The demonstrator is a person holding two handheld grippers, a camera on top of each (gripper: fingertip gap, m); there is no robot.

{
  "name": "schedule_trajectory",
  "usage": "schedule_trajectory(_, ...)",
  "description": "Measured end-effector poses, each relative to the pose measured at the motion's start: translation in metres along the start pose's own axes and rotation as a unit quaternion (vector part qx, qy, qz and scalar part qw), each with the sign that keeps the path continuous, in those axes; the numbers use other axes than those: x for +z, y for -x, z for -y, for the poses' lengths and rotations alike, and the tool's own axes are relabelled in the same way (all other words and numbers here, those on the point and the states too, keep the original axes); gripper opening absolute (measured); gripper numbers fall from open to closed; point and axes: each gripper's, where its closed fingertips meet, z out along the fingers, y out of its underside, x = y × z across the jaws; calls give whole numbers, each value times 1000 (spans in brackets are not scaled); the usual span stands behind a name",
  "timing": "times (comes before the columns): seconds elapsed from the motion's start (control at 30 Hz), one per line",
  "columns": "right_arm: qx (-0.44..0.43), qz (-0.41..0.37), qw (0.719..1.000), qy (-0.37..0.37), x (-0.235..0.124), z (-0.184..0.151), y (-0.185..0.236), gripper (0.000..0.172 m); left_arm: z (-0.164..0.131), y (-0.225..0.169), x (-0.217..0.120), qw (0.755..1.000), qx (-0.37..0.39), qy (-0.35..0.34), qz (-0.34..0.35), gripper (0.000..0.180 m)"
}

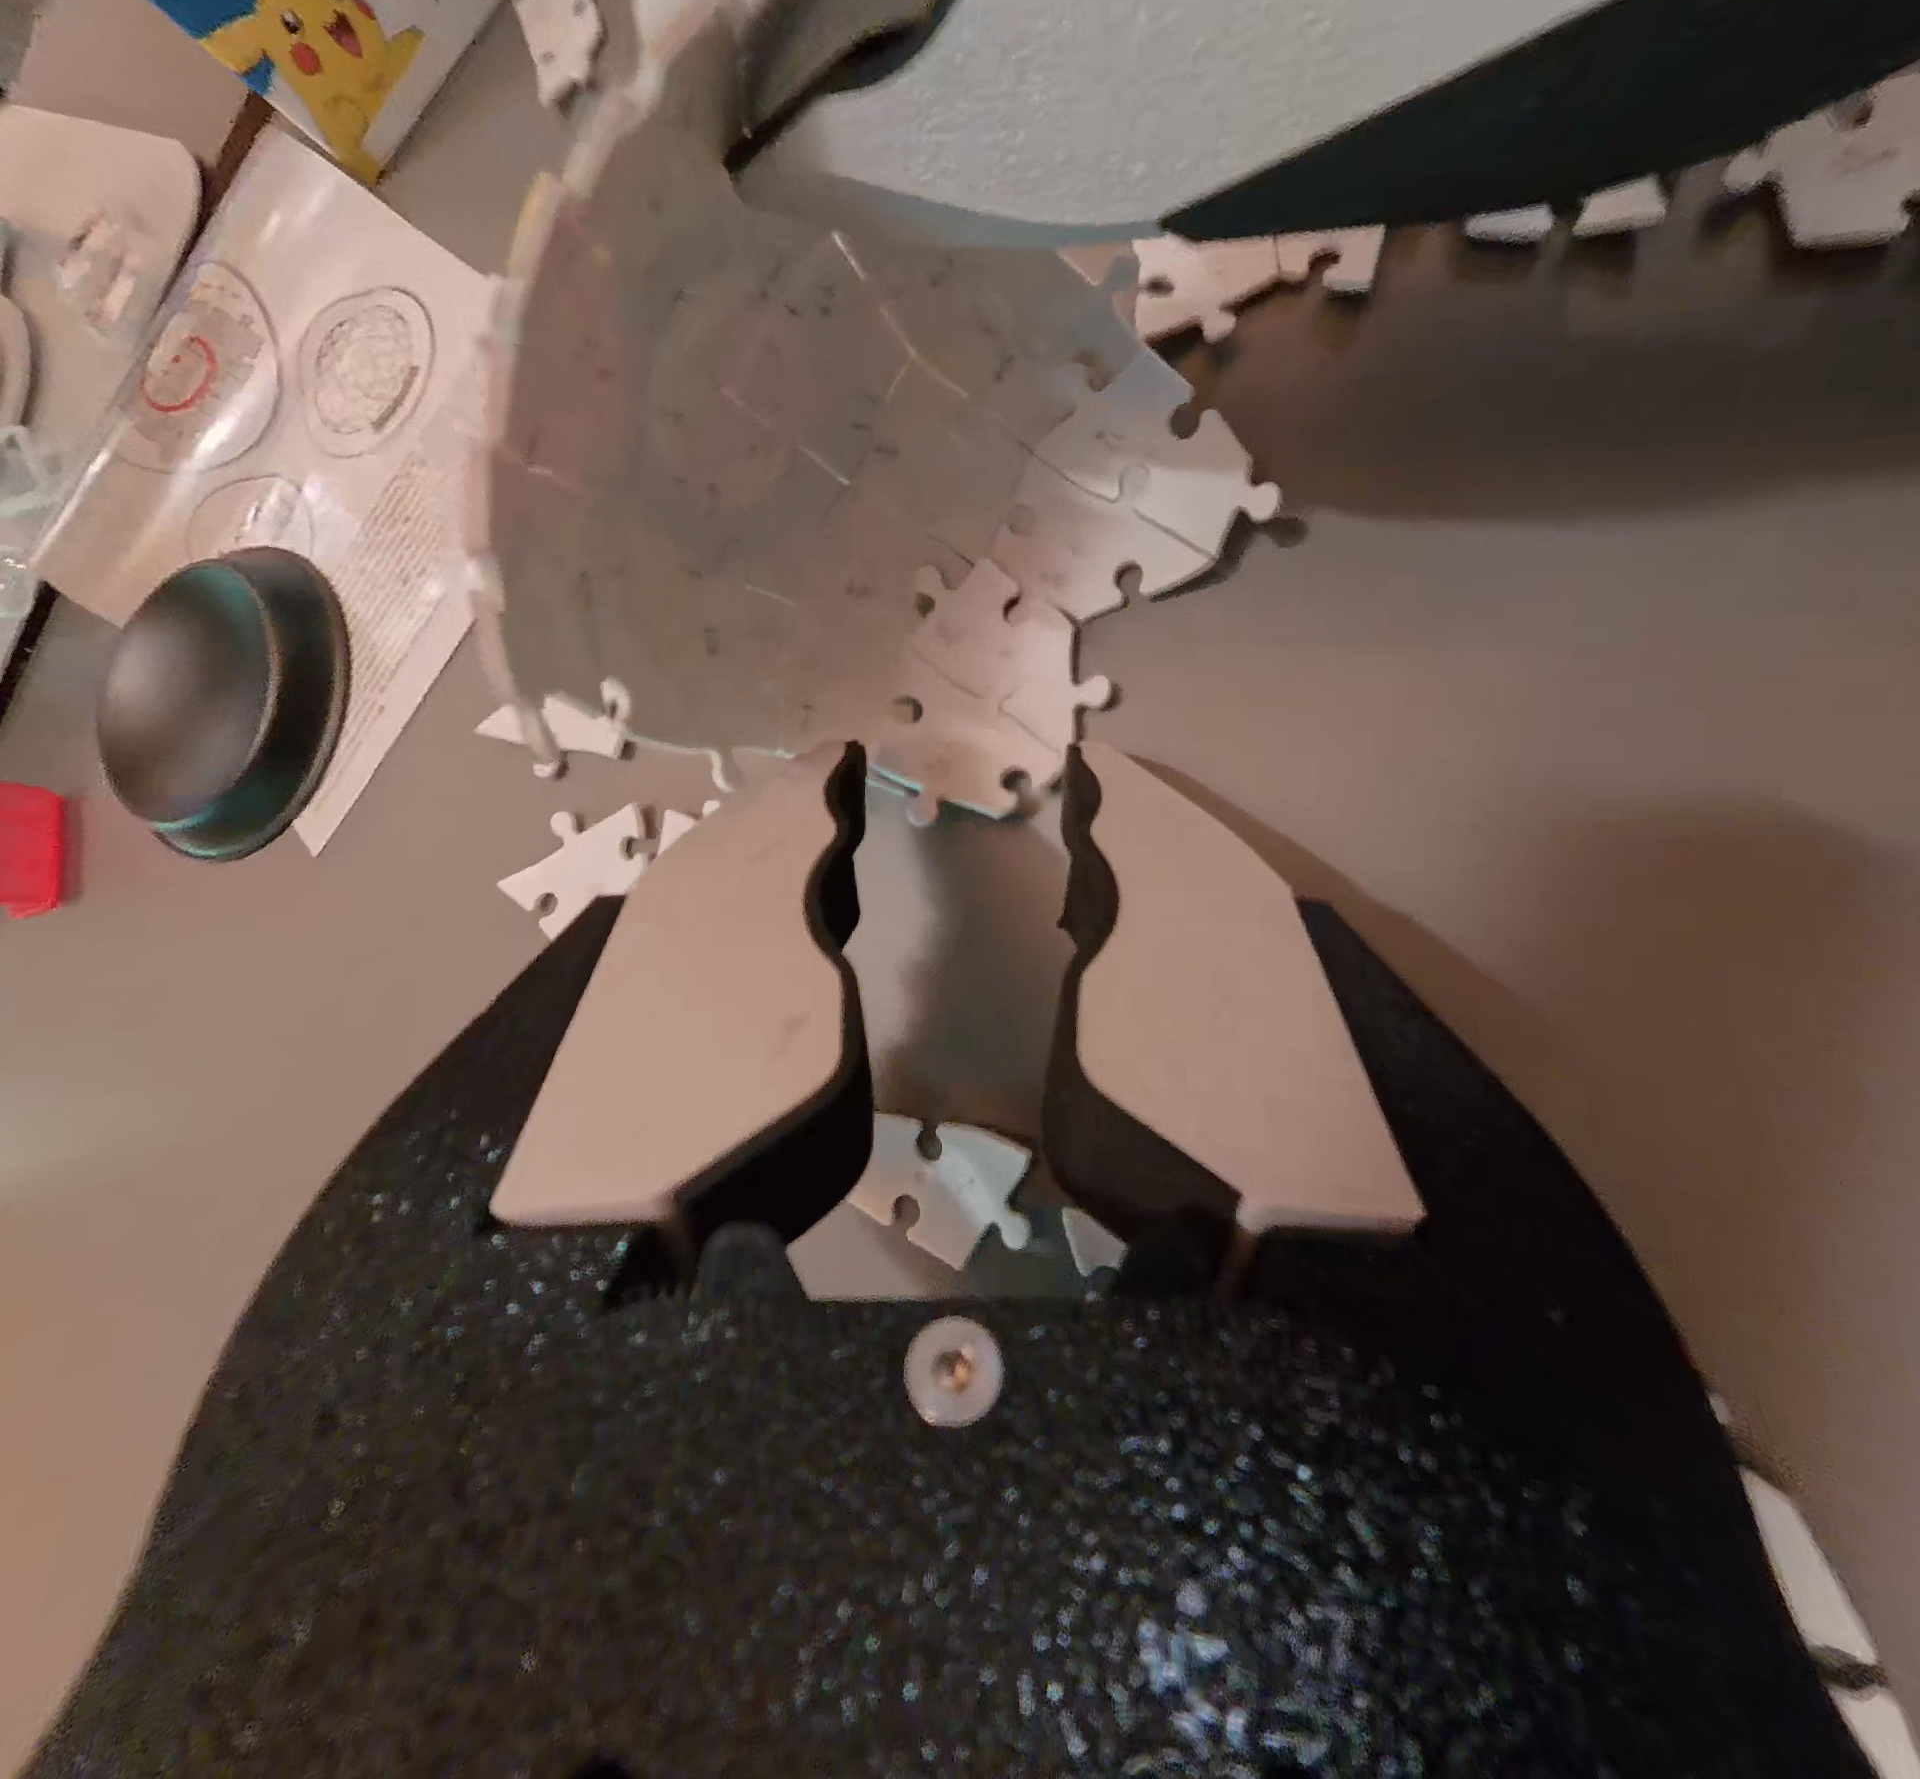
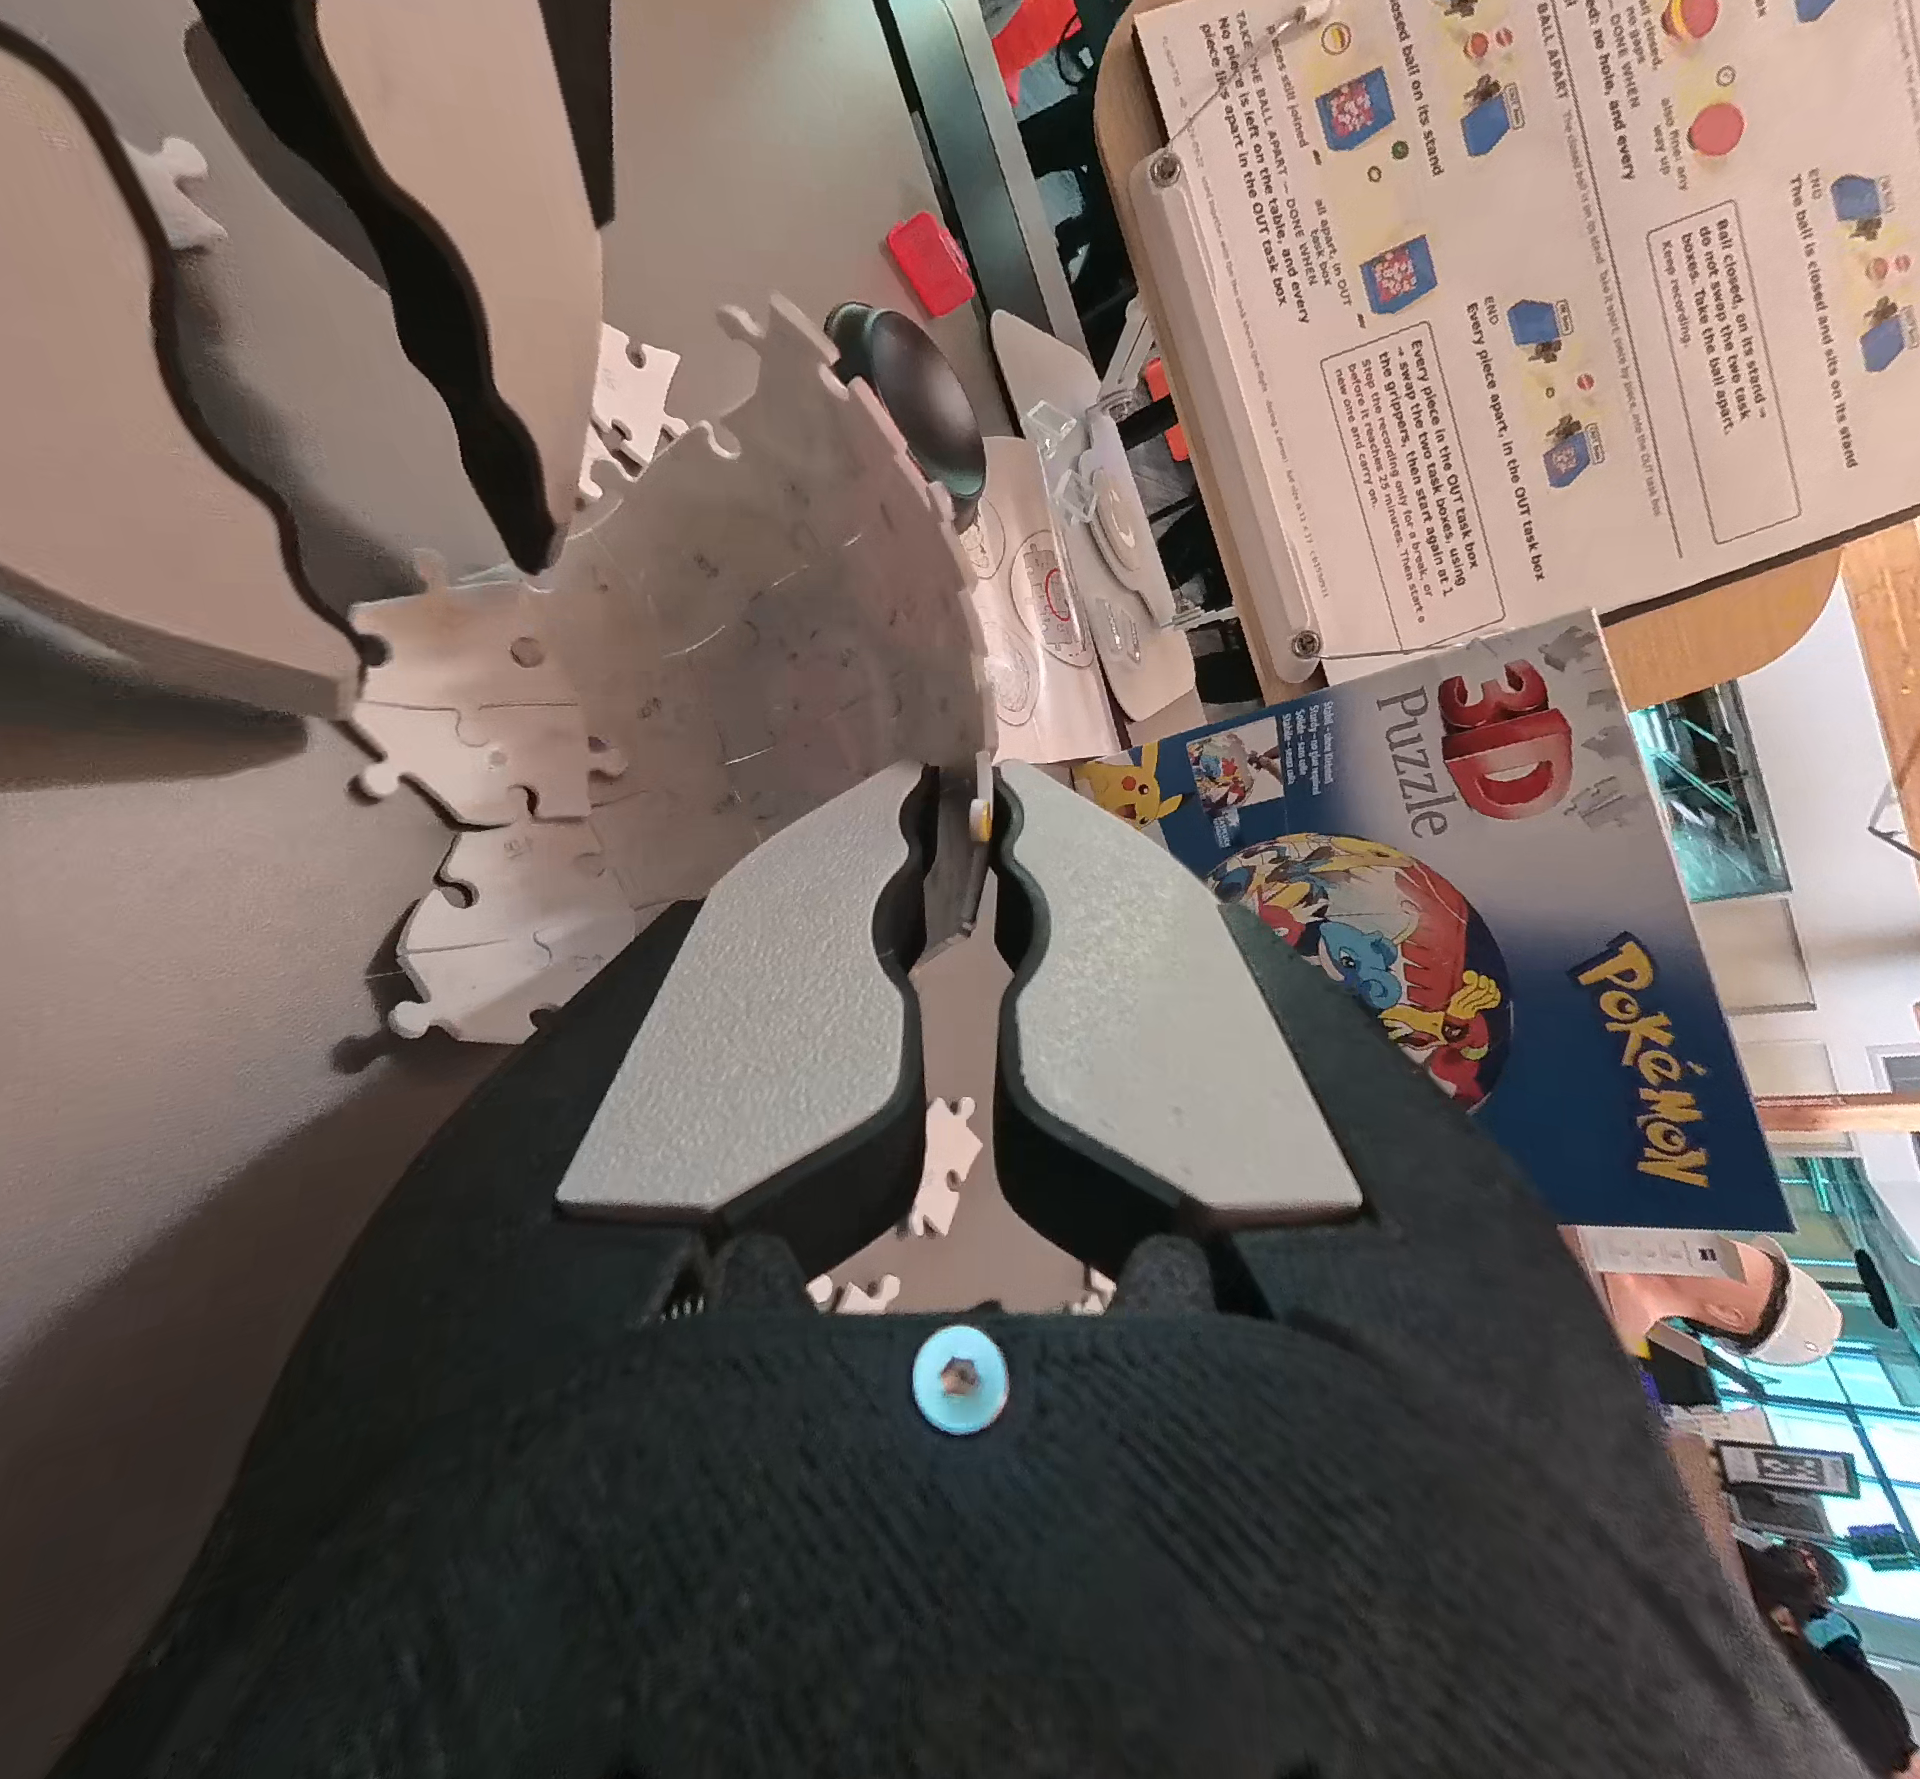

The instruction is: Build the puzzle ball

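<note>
The right hand-held gripper [image 2: 971, 820] is clamped on the rim of a curved shell of joined puzzle pieces [image 2: 748, 628], a part-built ball seen from its pale inner side. Its two fingers pinch the shell's edge, which runs almost straight away from the wrist; the rest of the shell sweeps off to the left and forward from that grip.

The left hand-held gripper [image 1: 961, 763] stands with its jaws apart, nothing pressed between them. Its tips sit at the shell's opposite, ragged edge, where knobbed pieces [image 1: 987, 690] stick out, and the nearest one lies just ahead of the gap, seemingly not yet between the pads. So the shell [image 1: 727, 441] lies forward and slightly left of this gripper, its bowl opening toward the camera.

Loose pale pieces [image 1: 582, 862] lie on the grey desk [image 1: 1455, 794] beneath. A dark round stand [image 1: 223, 701], a sheet of printed diagrams [image 1: 343, 441] and a blue puzzle box [image 2: 1475, 919] sit farther off.
</note>
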Motion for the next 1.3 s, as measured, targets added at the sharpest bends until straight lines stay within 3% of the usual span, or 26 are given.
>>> schedule_trajectory(0.13,6,3,1000,-3,0,0,0,8,21,-8,-10,998,-17,-52,-14,23)
schedule_trajectory(0.4,12,-4,1000,-3,-1,-1,0,8,26,-7,9,998,-43,-49,-24,0)
schedule_trajectory(0.67,28,-18,999,-3,-3,-3,0,8,16,-9,21,997,-72,-8,-16,0)
schedule_trajectory(0.93,34,-19,999,-2,-3,-4,0,7,12,-5,21,990,-133,13,40,0)
schedule_trajectory(1.3,34,-1,999,-12,3,-6,-1,9,13,-8,22,996,-81,18,-26,0)
